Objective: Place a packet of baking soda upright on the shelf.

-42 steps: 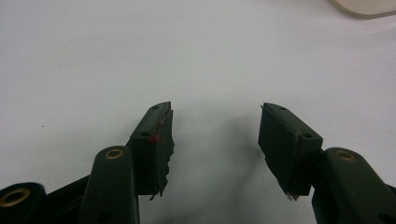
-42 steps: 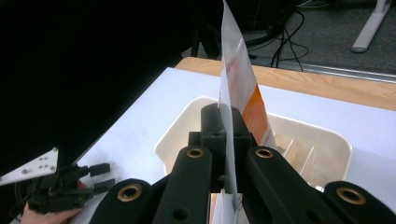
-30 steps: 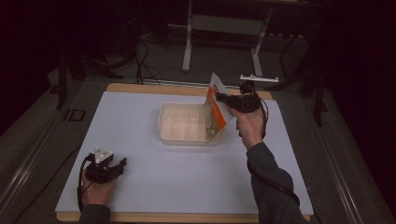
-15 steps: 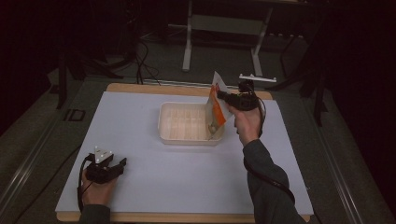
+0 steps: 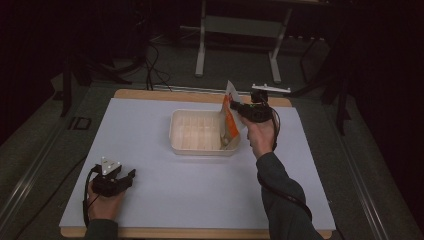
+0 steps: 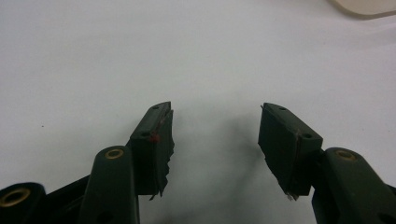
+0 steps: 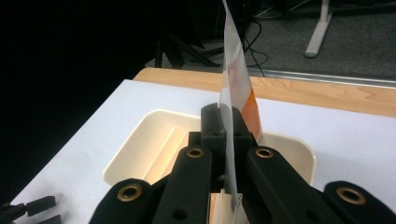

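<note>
- Left gripper [image 5: 116,178] rests near the front-left corner of the white-topped desk [image 5: 150,200], idle; its fingers [image 6: 156,135] are apart with only bare desk between them, well apart from the tray.
- Step in hand, as I judge it: placing or lowering the packet into the tray; left hand takes no part.
- Cream rectangular plastic tray [image 5: 192,145] sits mid-desk, shallow, ribbed floor, nothing else seen inside.
- Right gripper [image 5: 239,111] is above the tray's right end, fingers [image 7: 212,123] clamped together on a thin orange-and-white flat plastic packet [image 5: 230,120].
- Packet stands on edge, nearly upright, pinched across its flat faces; upper part sticks up past the fingertips, lower end hangs down inside the tray's right end. Whether it touches the tray floor, cannot tell.
- Next move likely calls for: tilt the packet flat toward the tray's middle, lower it, then part the fingers so it stays within the walls.
- Risk: the floppy packet may lean on the right wall instead of lying flat.
</note>
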A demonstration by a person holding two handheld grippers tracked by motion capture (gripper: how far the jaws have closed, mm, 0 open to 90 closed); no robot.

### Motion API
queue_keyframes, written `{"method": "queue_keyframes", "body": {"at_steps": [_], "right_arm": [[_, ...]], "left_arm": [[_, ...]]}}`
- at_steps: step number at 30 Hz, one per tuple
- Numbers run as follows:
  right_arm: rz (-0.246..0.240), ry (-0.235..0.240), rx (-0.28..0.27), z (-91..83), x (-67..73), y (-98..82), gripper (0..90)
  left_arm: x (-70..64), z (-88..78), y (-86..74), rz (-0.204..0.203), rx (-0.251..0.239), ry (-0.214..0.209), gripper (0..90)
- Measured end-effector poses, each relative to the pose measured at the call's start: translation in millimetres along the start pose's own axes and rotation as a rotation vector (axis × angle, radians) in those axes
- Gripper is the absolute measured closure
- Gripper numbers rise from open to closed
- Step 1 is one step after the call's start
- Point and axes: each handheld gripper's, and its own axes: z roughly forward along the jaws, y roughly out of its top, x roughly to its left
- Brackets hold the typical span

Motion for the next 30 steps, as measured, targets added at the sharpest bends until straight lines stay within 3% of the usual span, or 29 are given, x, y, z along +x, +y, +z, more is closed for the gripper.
{"method": "queue_keyframes", "body": {"at_steps": [15,18,23,25,26,27,28,30], "right_arm": [[0.024,-0.021,0.011,17.1,0.7,-13.7,90.0],[-0.009,-0.054,0.027,20.6,3.1,-13.0,90.0],[-0.035,-0.07,0.055,27.9,5.8,-16.0,89.5],[-0.033,-0.076,0.055,28.3,6.5,-16.2,84.9],[-0.04,-0.08,0.062,28.6,6.7,-16.4,78.5],[-0.04,-0.08,0.062,28.6,6.7,-16.4,78.5],[-0.056,-0.074,0.068,28.9,5.8,-16.6,64.4],[-0.062,-0.075,0.069,27.8,5.8,-16.7,61.6]], "left_arm": [[0.0,0.0,0.0,0.0,0.0,0.0,44.4],[-0.3,0.2,0.0,0.0,0.0,0.001,44.4],[-0.2,-0.1,-0.1,0.0,-0.003,0.0,44.4],[-0.1,-0.3,-0.1,-0.001,-0.004,-0.001,44.4],[0.0,-0.3,-0.1,-0.001,-0.003,-0.001,44.4],[0.0,-0.2,-0.1,-0.002,-0.003,-0.002,44.4],[0.0,-0.3,-0.1,-0.001,-0.004,-0.001,44.3],[0.0,-0.3,-0.1,-0.001,-0.003,-0.001,44.3]]}}
